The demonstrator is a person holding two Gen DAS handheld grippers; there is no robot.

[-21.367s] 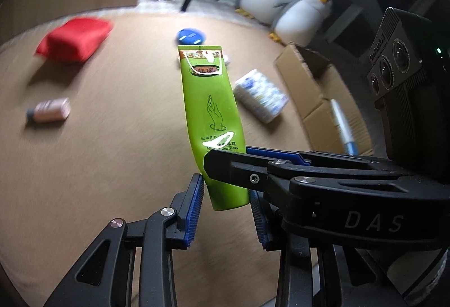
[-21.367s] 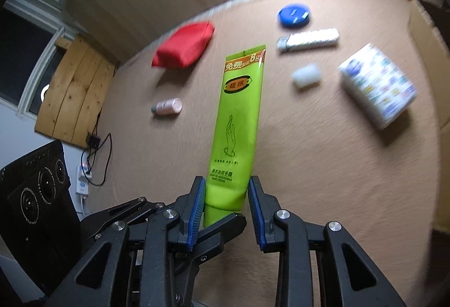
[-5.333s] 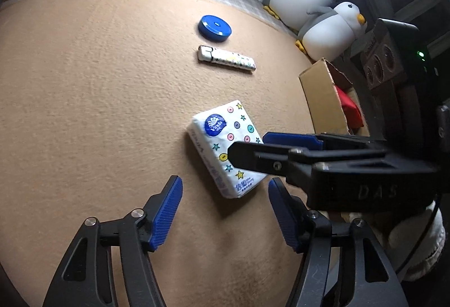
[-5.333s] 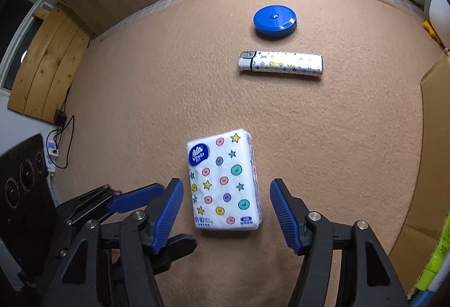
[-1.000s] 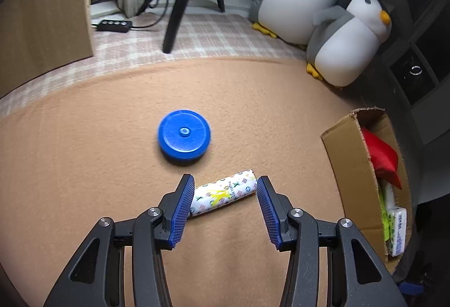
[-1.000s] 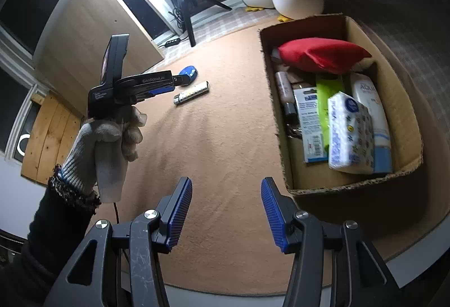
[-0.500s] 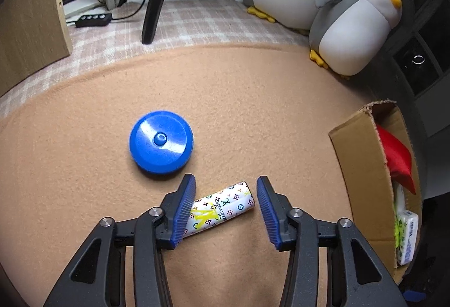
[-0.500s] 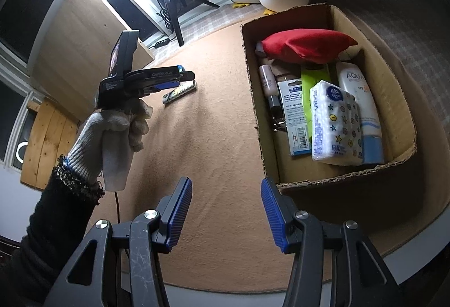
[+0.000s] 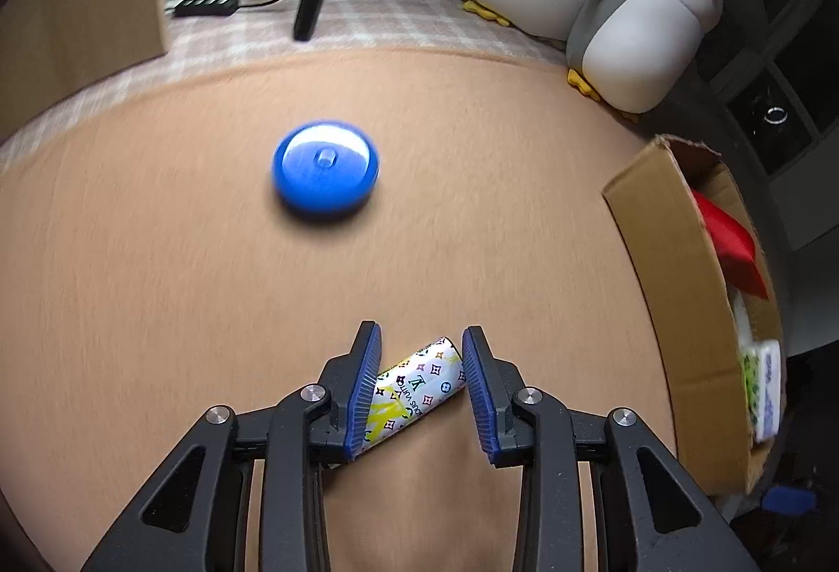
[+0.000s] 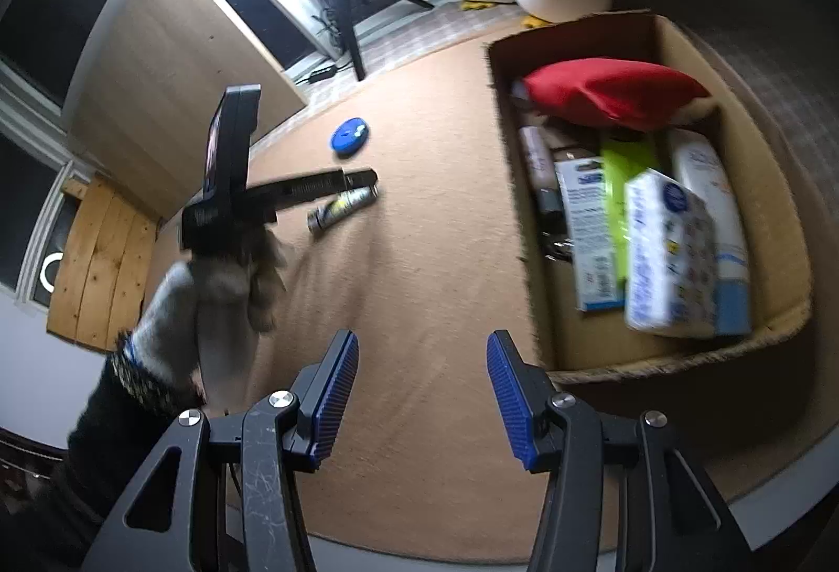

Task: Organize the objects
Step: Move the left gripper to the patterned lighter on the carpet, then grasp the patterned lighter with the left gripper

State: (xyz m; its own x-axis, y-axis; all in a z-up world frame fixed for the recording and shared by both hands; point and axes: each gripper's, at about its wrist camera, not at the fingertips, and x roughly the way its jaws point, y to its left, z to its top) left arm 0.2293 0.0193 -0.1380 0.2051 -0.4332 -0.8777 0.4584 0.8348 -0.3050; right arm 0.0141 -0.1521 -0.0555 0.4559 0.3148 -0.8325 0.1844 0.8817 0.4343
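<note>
Blue-padded left gripper point(image 9: 419, 380) has just been closing around the monogram-print lighter point(image 9: 417, 388), which lies slanted between its jaws, probably headed for the cardboard box point(image 9: 676, 304). Right gripper point(image 10: 422, 396) hangs spread and empty, out of the way.

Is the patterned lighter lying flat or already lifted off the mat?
Lying flat: the patterned lighter rests on the tan mat between the closing left gripper fingers, not visibly clamped yet.

The left gripper's point(image 9: 419, 383) near finger point(image 9: 362, 394) hides the patterned lighter's point(image 9: 419, 380) one end, and the blue disc point(image 9: 325, 171) smears with blur.
</note>
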